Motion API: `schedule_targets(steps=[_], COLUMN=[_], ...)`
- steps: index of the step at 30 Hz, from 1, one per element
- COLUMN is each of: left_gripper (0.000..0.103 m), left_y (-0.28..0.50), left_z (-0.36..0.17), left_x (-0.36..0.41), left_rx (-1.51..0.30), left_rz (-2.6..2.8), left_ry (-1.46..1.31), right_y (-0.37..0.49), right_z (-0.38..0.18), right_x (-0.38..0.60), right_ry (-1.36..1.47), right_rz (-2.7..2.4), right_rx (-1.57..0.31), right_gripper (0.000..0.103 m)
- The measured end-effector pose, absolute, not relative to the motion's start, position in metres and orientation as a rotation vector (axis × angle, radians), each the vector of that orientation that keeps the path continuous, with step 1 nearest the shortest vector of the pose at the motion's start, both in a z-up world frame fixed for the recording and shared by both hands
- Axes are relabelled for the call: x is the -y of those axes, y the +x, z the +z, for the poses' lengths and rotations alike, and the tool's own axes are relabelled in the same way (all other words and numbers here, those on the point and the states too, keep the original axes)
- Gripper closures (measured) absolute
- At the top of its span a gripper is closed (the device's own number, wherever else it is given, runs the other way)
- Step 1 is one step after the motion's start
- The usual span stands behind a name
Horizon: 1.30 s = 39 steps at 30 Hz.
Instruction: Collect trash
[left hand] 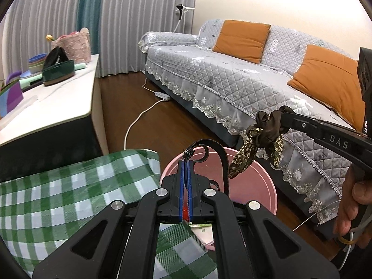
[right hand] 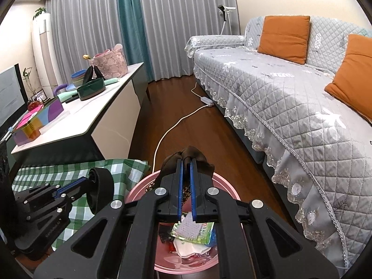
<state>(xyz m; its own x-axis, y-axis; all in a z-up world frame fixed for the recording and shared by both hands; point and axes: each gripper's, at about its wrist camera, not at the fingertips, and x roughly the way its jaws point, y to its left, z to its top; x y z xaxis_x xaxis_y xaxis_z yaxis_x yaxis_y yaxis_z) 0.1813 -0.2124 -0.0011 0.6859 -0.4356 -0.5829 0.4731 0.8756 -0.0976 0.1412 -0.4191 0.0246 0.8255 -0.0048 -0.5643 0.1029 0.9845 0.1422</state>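
Note:
A pink bin (left hand: 262, 186) stands on the floor below both grippers; in the right wrist view the bin (right hand: 148, 187) holds paper and wrappers (right hand: 195, 234). My left gripper (left hand: 187, 158) is shut on a black strap (left hand: 222, 160) that loops over the bin. It also shows in the right wrist view (right hand: 87, 181), where the strap looks like a wide black band (right hand: 102, 190). My right gripper (right hand: 186, 160) is shut on a brown scrunchie (right hand: 193, 154). In the left wrist view the right gripper (left hand: 282, 114) holds the scrunchie (left hand: 262, 132), with floral tails, above the bin.
A green checked cloth (left hand: 69, 197) covers a surface left of the bin. A white table (right hand: 93, 118) with baskets, bowls and boxes stands at left. A grey covered sofa (right hand: 290, 88) with orange cushions runs along the right. A white cable (right hand: 172, 125) lies on the wooden floor.

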Motion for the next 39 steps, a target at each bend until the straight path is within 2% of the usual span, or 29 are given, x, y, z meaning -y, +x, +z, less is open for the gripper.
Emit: schedule_targets(steps=[13, 17, 18, 19, 20, 21, 25, 28, 30, 31, 36, 39], left_gripper=[0.1, 0.098, 0.088, 0.078, 0.062, 0.06, 0.06, 0.054, 0.044, 0.042, 0.021, 0.015], left_y=[0.193, 0.195, 0.195, 0.196, 0.195, 0.193, 0.188, 0.181, 0.175, 0.169, 0.145, 0.126], left_z=[-0.009, -0.011, -0.011, -0.011, -0.011, -0.01, -0.006, 0.002, 0.01, 0.017, 0.036, 0.045], left_x=[0.218, 0.221, 0.222, 0.222, 0.222, 0.22, 0.213, 0.203, 0.193, 0.186, 0.157, 0.141], left_rx=[-0.65, -0.66, -0.667, -0.67, -0.669, -0.665, -0.665, -0.654, -0.638, -0.627, -0.6, -0.601], left_rz=[-0.534, -0.561, -0.566, -0.563, -0.557, -0.549, -0.53, -0.512, -0.492, -0.479, -0.44, -0.43], left_ry=[0.053, 0.058, 0.062, 0.066, 0.067, 0.064, 0.067, 0.069, 0.069, 0.066, 0.048, 0.049], right_y=[0.148, 0.149, 0.149, 0.149, 0.149, 0.149, 0.149, 0.146, 0.143, 0.14, 0.126, 0.113], right_z=[0.017, 0.016, 0.015, 0.015, 0.014, 0.014, 0.014, 0.019, 0.023, 0.026, 0.038, 0.043], right_x=[0.418, 0.421, 0.422, 0.424, 0.425, 0.426, 0.426, 0.423, 0.421, 0.42, 0.407, 0.395], right_ry=[0.163, 0.158, 0.163, 0.168, 0.174, 0.176, 0.173, 0.169, 0.174, 0.176, 0.151, 0.139], right_rz=[-0.068, -0.099, -0.106, -0.111, -0.118, -0.129, -0.148, -0.151, -0.149, -0.15, -0.131, -0.098], right_rx=[-0.616, -0.609, -0.61, -0.611, -0.612, -0.615, -0.624, -0.609, -0.599, -0.591, -0.573, -0.579], right_gripper=[0.097, 0.093, 0.087, 0.071, 0.062, 0.046, 0.025, 0.016, 0.012, 0.008, 0.005, 0.005])
